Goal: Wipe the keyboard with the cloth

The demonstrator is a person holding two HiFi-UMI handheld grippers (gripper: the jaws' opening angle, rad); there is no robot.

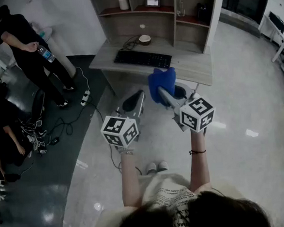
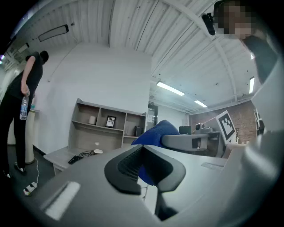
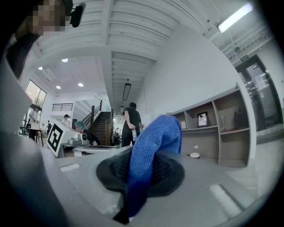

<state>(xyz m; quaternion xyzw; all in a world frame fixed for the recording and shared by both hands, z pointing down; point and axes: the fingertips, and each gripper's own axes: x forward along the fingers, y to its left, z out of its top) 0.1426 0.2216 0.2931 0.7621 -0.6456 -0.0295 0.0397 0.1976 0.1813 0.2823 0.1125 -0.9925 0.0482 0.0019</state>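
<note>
Blue cloth (image 1: 162, 81) pinched in my right gripper's (image 1: 162, 91) jaws, raised, likely for carrying over. Left gripper (image 1: 139, 95) jaws pressed together, empty. Keyboard (image 1: 142, 58) on desk (image 1: 197, 68), well ahead, not yet reached.

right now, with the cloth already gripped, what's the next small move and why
Probably carry the right gripper forward toward the keyboard. Its jaws are shut on the blue cloth, but it hangs over the floor, short of the desk, so no wiping can start yet.
</note>
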